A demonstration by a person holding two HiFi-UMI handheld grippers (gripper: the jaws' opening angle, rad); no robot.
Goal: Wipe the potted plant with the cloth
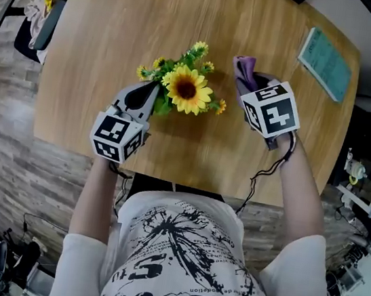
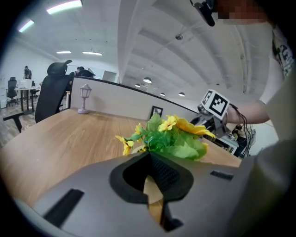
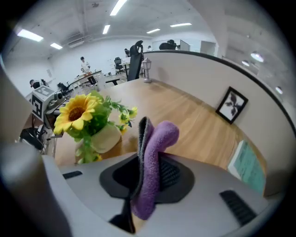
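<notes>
purple fleece cloth (image 3: 159, 139) is pinched in the right hand-held gripper (image 3: 149, 173), its jaws clenched on a fold so that a rounded loop stands up past the tips. the potted plant (image 1: 184, 87) stands near the middle of the wooden counter (image 1: 107, 23), a big sunflower (image 1: 186, 89) facing up over smaller yellow blooms, green leaves and a cream pot (image 3: 106, 137). seen from the head view, the cloth sits at about 3 o'clock from the plant, close beside it but not touching. the left hand-held gripper (image 1: 152, 95) is clenched shut at about 8 o'clock, tips against the foliage. nothing shows between its jaws, and whether it actually braces the pot i cannot tell. a teal booklet (image 1: 328, 61) lies well apart at 2 o'clock.

wiping looks not yet begun. the main risk is tipping: the plant looks top-heavy over a small pot, so a firm push from 3 o'clock could slide or topple it toward 9 o'clock if the left side gives no real support. the cloth is held only by a narrow fold, so snagging on leaves could drag it out of the jaws. pressing hard could also bend petals or knock off small blooms.
</notes>
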